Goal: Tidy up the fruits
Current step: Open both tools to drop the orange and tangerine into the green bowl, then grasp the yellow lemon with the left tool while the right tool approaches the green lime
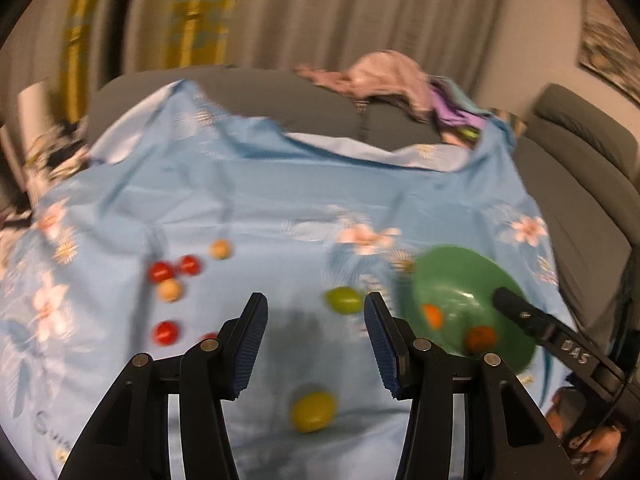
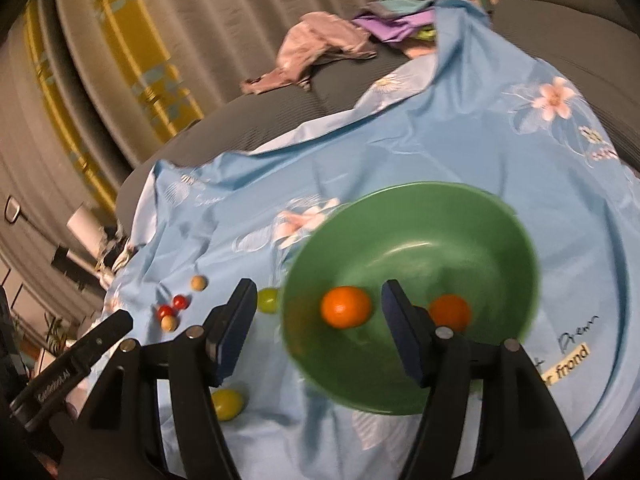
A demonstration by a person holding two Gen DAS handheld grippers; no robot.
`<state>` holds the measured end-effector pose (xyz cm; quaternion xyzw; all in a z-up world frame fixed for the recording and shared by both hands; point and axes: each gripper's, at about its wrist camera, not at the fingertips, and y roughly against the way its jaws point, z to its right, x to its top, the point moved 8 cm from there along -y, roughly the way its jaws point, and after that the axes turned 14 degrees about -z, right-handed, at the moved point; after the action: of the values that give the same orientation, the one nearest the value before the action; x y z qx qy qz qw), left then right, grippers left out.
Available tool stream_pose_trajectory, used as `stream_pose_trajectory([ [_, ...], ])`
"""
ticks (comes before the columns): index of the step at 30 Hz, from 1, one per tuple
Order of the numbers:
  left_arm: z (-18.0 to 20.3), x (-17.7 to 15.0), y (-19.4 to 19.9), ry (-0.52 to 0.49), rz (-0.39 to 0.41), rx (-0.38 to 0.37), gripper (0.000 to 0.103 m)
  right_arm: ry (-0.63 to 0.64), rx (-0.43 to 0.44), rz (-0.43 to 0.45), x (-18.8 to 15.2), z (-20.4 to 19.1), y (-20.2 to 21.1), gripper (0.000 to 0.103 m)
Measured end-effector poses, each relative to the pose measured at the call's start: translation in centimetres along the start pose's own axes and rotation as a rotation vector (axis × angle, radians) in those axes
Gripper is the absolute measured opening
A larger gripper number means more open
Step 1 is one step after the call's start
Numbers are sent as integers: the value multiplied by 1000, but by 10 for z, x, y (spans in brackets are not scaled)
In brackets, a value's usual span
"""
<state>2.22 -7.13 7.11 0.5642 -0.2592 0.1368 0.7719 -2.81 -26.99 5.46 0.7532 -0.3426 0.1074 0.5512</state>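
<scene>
A green bowl point(image 2: 420, 240) sits on the blue flowered cloth and holds two orange fruits point(image 2: 346, 306) point(image 2: 450, 312); it also shows in the left wrist view point(image 1: 452, 276). My right gripper point(image 2: 316, 320) is open and empty above the bowl's near side. My left gripper point(image 1: 316, 340) is open and empty over the cloth. One yellow-green fruit point(image 1: 313, 411) lies below it, and another point(image 1: 343, 300) lies just ahead. Red fruits point(image 1: 161, 272) and tan fruits point(image 1: 170, 290) lie to the left.
The blue cloth point(image 1: 280, 184) covers a grey sofa point(image 1: 580, 184). A pile of pink and purple clothes point(image 1: 392, 76) lies at the back. Curtains hang behind. The right gripper's finger shows in the left wrist view point(image 1: 516, 306).
</scene>
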Motion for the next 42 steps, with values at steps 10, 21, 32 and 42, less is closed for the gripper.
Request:
stream_pose_trajectory([
  [10,-80,-20,-17,163,-68,25,50,143,76,-130,-20,-59,-39,65],
  [21,-25,-52,-52,23,-273,-156,50,136,87,-209,-33,-73,-65,65],
  [32,12,-81,-88,-70,-400,-141,38,70,137,-197,-27,-57,-58,64],
  [42,-20,-56,-71,37,-277,-150,22,209,-74,-202,-11,-80,-91,62],
])
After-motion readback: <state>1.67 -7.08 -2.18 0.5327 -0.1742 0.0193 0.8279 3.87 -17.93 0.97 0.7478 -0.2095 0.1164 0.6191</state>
